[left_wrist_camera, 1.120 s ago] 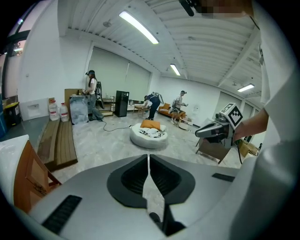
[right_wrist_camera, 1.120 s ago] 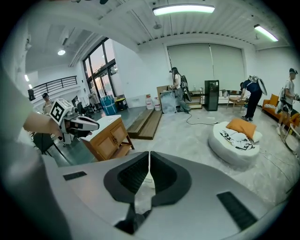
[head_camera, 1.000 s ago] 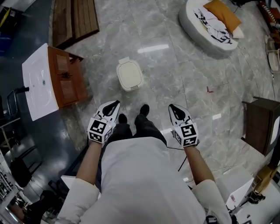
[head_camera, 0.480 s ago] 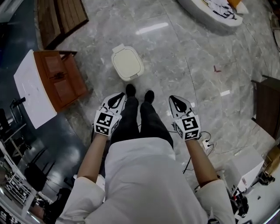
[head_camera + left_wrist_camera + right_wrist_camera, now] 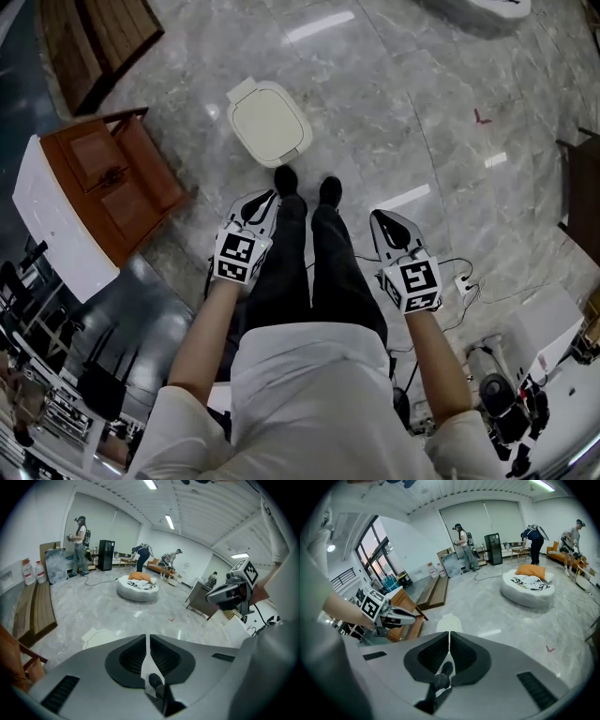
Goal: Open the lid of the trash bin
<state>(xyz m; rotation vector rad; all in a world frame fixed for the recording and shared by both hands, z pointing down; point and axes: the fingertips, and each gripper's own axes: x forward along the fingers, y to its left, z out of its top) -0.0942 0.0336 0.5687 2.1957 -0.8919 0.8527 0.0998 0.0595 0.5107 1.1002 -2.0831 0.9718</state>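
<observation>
1. Here, in the head view, the cream trash bin point(image 5: 269, 124) stands on the grey marble floor point(image 5: 394, 103) with its lid down, just ahead of the person's black shoes point(image 5: 286, 178). The left gripper point(image 5: 265, 200) and the right gripper point(image 5: 384, 222) hang on either side of the legs. Both are apart from the bin, and the left one is nearer to it. A brown wooden cabinet point(image 5: 112, 183) stands to the left.
2. In the left gripper view, the fingers meet along a thin seam with nothing between them. The bin's closed lid shows on the floor just beyond them, left of the seam. A round white cushion bed point(image 5: 138, 587) lies farther off.
3. In the right gripper view, the fingers are likewise pressed together and empty. The bin sits straight beyond their tips, with the left gripper to its left.
</observation>
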